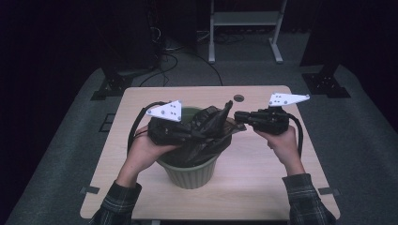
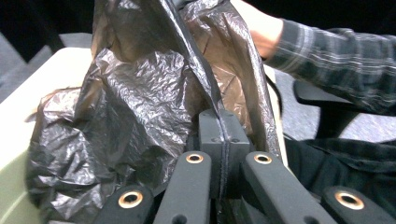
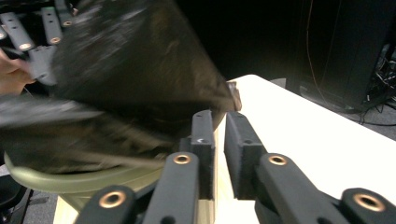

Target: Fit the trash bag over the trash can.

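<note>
My left gripper point(image 2: 223, 135) has its jaws pressed together on a fold of the black plastic bag point(image 2: 140, 121); in the left gripper view the film is pinched flat between the two pads, and the crinkled bag rises and spreads above them. My right gripper point(image 3: 219, 140) has its jaws slightly apart, a narrow gap showing between the pads, with nothing between them; the bag's edge point(image 3: 140, 93) hangs just beside and above the left-hand jaw in the right gripper view, blurred.

From the high view, the left gripper point(image 1: 187, 133) sits over the near-left rim of the green bin point(image 1: 190, 171), my left hand point(image 1: 145, 150) wrapped around its body. The right gripper point(image 1: 239, 116) points at the bag point(image 1: 211, 124) from the bin's right side, its tips close to a raised peak of the plastic, with my right hand point(image 1: 281, 140) behind it. The bag is bunched in and over the mouth of the bin, partly draped over the rim.

The bin stands on the table point(image 1: 263, 178) at about its middle, somewhat toward the near edge. A small round grommet point(image 1: 239, 98) sits in the table top near the far edge. Both plaid sleeves point(image 1: 307, 199) come in over the near edge.
</note>
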A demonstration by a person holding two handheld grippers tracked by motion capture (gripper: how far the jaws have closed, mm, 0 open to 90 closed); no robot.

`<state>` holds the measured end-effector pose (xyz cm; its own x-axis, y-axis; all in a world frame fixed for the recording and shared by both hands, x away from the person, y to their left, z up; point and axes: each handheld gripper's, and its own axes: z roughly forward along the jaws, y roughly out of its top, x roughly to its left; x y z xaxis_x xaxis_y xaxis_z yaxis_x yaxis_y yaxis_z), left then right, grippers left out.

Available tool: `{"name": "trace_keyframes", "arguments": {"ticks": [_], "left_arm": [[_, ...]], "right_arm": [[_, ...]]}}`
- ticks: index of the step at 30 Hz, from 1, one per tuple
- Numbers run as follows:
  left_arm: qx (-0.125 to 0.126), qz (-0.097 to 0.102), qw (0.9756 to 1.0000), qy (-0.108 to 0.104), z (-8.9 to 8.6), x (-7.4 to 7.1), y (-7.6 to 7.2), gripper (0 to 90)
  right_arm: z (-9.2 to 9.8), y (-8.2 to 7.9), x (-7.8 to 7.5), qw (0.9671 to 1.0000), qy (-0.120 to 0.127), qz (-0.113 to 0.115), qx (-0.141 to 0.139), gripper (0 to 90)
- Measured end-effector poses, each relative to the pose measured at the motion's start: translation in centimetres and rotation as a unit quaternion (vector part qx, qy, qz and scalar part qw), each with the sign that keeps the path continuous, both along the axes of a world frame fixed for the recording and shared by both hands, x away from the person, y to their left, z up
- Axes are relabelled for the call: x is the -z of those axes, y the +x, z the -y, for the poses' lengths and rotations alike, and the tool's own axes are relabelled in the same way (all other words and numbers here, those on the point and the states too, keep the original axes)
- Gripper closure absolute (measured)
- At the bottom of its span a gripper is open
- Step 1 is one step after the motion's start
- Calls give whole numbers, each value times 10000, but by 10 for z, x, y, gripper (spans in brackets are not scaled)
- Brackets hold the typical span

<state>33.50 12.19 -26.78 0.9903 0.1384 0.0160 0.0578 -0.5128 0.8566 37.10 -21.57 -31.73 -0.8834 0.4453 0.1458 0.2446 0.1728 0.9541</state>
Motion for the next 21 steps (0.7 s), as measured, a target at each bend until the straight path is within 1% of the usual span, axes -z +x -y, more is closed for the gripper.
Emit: {"name": "trace_keyframes", "arguments": {"ticks": [2, 5, 7, 8, 11, 12, 14, 15, 19, 21], "left_arm": [[-113, -4, 9999, -20, -4, 0, 3, 899], [-180, -2, 9998, -13, -7, 0, 5, 899], [-185, -34, 9998, -25, -7, 1, 6, 899], [-190, -18, 9998, -1, -8, 1, 6, 899], [-199, -17, 9998, 13, -8, 1, 6, 899], [-217, -29, 9998, 15, -8, 1, 7, 899], [-225, -54, 9997, -3, -8, 1, 7, 899], [-224, -65, 9997, 8, -7, 1, 7, 899], [-222, -67, 9997, 13, -7, 2, 6, 898], [-216, -74, 9997, 3, -7, 2, 7, 899]], "right_arm": [[4, -2, -1, 10000, -6, 13, 24, 784], [10, -7, -4, 10000, 23, 4, 45, 752], [13, -10, -6, 10000, 52, 25, 49, 722], [14, -12, -8, 10000, 62, 41, 40, 705], [16, -17, -11, 9999, 106, 90, -49, 674], [16, -18, -12, 9998, 130, 103, -119, 651], [13, -22, -12, 9995, 158, 54, -249, 638], [13, -22, -12, 9995, 158, 54, -249, 638], [5, -26, -13, 9988, 178, 119, -450, 636], [0, -27, -13, 9986, 164, 128, -479, 643]]}}
